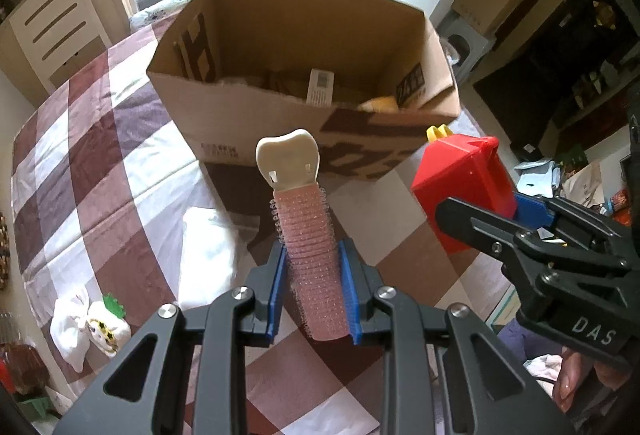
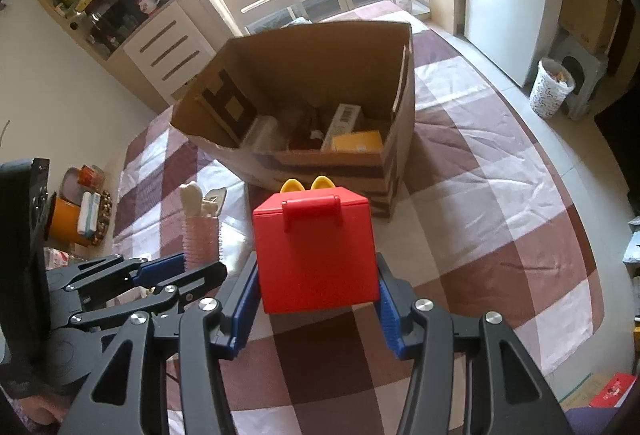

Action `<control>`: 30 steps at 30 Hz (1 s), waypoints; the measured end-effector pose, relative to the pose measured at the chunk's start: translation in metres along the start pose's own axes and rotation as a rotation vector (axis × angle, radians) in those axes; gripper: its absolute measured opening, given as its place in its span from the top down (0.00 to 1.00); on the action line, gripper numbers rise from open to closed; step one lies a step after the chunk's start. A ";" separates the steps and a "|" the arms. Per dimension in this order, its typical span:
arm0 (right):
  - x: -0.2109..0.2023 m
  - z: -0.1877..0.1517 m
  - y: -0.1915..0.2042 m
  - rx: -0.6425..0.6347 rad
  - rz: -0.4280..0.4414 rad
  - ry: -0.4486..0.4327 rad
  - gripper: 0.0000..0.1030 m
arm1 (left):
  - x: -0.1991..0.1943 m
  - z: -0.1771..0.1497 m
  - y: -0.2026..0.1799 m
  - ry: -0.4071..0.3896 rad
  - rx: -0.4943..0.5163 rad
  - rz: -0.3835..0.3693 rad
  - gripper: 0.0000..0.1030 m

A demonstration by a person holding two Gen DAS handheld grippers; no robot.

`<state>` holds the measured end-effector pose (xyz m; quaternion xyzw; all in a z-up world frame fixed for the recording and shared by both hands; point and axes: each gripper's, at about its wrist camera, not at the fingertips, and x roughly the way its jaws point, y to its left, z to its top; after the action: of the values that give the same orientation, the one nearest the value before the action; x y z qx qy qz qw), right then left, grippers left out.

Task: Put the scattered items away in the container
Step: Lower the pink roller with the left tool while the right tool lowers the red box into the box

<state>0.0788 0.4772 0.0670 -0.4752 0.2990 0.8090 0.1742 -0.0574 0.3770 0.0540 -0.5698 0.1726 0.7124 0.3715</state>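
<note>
The open brown cardboard box [image 2: 320, 107] stands on your checked tablecloth [image 2: 480, 195], partly filled. Your right gripper [image 2: 316, 295] clamps the red plastic box [image 2: 316, 251], your left gripper [image 1: 314, 291] the pink hair roller [image 1: 312, 255]; both are held raised just short of the box, probably for dropping in.

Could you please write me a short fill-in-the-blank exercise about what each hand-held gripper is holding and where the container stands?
1. The left hand-held gripper is shut on a pink hair roller with a cream ______-shaped clip.
2. The right hand-held gripper grips a ______ plastic box with yellow handles.
3. The open container ahead is a ______ box on the checked tablecloth.

Missing words: tooth; red; cardboard
</note>
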 end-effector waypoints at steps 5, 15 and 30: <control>-0.008 0.015 0.004 -0.005 0.030 -0.017 0.49 | -0.009 0.015 0.004 -0.018 -0.012 -0.023 0.75; -0.016 0.046 0.004 0.006 0.088 -0.044 0.49 | -0.025 0.048 0.014 -0.046 -0.035 -0.101 0.75; -0.012 0.108 0.004 -0.022 0.077 -0.112 0.49 | -0.037 0.131 0.030 -0.123 -0.044 -0.137 0.75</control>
<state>0.0109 0.5446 0.1185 -0.4192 0.2981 0.8436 0.1542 -0.1659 0.4327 0.1217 -0.5435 0.0943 0.7227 0.4165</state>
